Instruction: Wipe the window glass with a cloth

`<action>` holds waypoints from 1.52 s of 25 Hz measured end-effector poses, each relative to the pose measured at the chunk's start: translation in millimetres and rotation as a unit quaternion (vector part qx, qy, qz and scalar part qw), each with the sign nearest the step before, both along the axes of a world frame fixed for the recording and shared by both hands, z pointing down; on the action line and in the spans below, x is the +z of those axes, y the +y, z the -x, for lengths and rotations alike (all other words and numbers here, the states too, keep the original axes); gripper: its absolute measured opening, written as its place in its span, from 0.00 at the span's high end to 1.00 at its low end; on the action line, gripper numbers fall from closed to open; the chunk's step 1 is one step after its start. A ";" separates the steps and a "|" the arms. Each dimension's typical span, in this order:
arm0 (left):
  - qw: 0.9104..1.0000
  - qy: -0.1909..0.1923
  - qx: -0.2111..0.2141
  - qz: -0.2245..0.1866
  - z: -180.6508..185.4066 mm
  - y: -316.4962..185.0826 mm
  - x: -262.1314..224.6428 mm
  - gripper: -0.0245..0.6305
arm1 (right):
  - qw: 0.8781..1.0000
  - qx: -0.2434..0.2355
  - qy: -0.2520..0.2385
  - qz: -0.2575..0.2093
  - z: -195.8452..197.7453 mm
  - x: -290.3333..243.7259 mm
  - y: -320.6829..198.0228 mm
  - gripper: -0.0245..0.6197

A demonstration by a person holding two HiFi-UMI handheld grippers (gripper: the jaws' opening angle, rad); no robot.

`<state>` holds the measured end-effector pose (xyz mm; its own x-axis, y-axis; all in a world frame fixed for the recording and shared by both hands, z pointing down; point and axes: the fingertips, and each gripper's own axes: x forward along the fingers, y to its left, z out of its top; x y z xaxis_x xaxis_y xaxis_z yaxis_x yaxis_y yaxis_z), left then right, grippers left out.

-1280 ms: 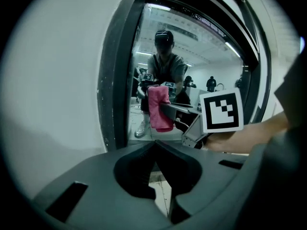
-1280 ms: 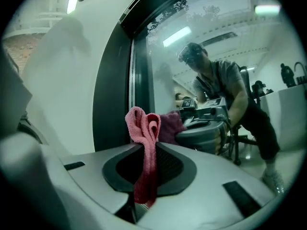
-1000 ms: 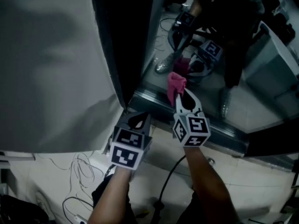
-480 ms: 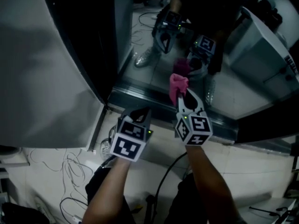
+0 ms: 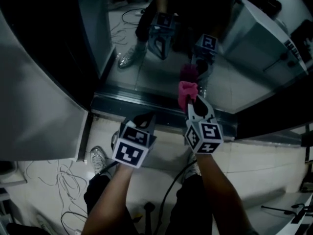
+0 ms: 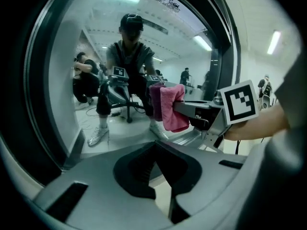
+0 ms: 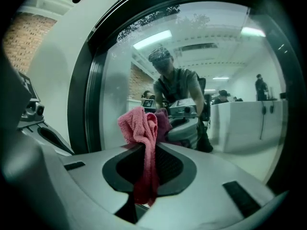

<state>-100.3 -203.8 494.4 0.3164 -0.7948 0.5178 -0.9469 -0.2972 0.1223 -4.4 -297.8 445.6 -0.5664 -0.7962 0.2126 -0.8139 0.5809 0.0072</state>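
showing, nearest, the person's two forearms above a pale tiled floor (image 5: 254, 170), each carrying a gripper toward the window. the left gripper (image 6: 153, 146) has its jaws brought together tip to tip with nothing between them, and it hangs just left of the right gripper (image 5: 191, 101). the right gripper's jaws are pinched on a pink cloth (image 7: 140, 126). the cloth runs down through the throat of those jaws, and its bunched upper end stands out past the tips. that end sits against the lower part of the window glass (image 5: 142, 75), just above the dark bottom frame (image 5: 146, 105). it appears to meet its own reflection there, so contact is likely but not certain. farther off, the pane mirrors both grippers. judged for handling, the cloth looks like terry: light, soft and limp, so it droops rather than keeping a shape. holding it low on a gathered wad, as here, leaves a padded end forward for wiping. the glass is rigid, smooth and breakable, so pressure should stay moderate, and cloth rather than jaw tips should meet it.
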 end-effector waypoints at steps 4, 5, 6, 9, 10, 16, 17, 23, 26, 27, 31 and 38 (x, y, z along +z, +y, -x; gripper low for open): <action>1.000 0.006 0.024 -0.011 -30.9 -9.1 -2.6 0.96 | 1.000 0.028 -0.005 0.005 -39.3 3.5 -6.9 0.88; 0.999 0.007 0.030 -0.010 -37.6 -10.9 -2.0 0.96 | 0.999 0.036 -0.007 0.008 -49.7 4.6 -8.7 0.88; 0.999 0.008 0.036 -0.006 -44.6 -11.8 0.8 0.96 | 0.999 0.044 -0.010 0.010 -60.3 5.8 -10.4 0.88; 0.998 0.006 0.056 0.006 -65.8 -14.0 9.7 0.96 | 0.998 0.068 -0.013 0.013 -91.6 8.4 -15.6 0.88; 0.998 0.003 0.062 0.005 -72.7 -15.3 10.4 0.96 | 0.997 0.074 -0.014 0.013 -101.6 8.7 -17.1 0.88; 0.995 0.017 0.100 0.010 -122.5 -17.5 11.2 0.96 | 0.992 0.122 -0.029 0.018 -160.7 10.7 -25.5 0.88; 0.994 0.017 0.106 0.011 -131.2 -18.2 11.7 0.96 | 0.991 0.130 -0.032 0.020 -171.6 11.5 -27.2 0.88; 0.991 0.029 0.130 0.020 -167.5 -21.0 19.0 0.96 | 0.984 0.174 -0.040 0.024 -225.6 16.6 -35.3 0.88; 0.990 0.032 0.139 0.023 -175.0 -24.9 24.3 0.96 | 0.980 0.195 -0.041 0.025 -242.9 20.2 -40.2 0.88; 0.989 0.034 0.141 0.024 -181.1 -25.6 25.7 0.96 | 0.978 0.202 -0.042 0.026 -251.9 21.3 -40.8 0.88; 0.987 0.043 0.151 0.023 -208.1 -28.8 30.2 0.96 | 0.972 0.230 -0.047 0.026 -286.9 25.2 -42.8 0.88; 0.981 0.062 0.178 0.033 -240.5 -31.6 37.8 0.96 | 0.956 0.289 -0.051 0.021 -340.1 29.6 -47.2 0.88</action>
<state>140.2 -235.4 532.2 0.6325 -0.5882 0.5040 -0.7607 -0.5944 0.2609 335.7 -345.0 475.3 -0.0539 -0.9742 0.2191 -0.9942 0.0321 -0.1022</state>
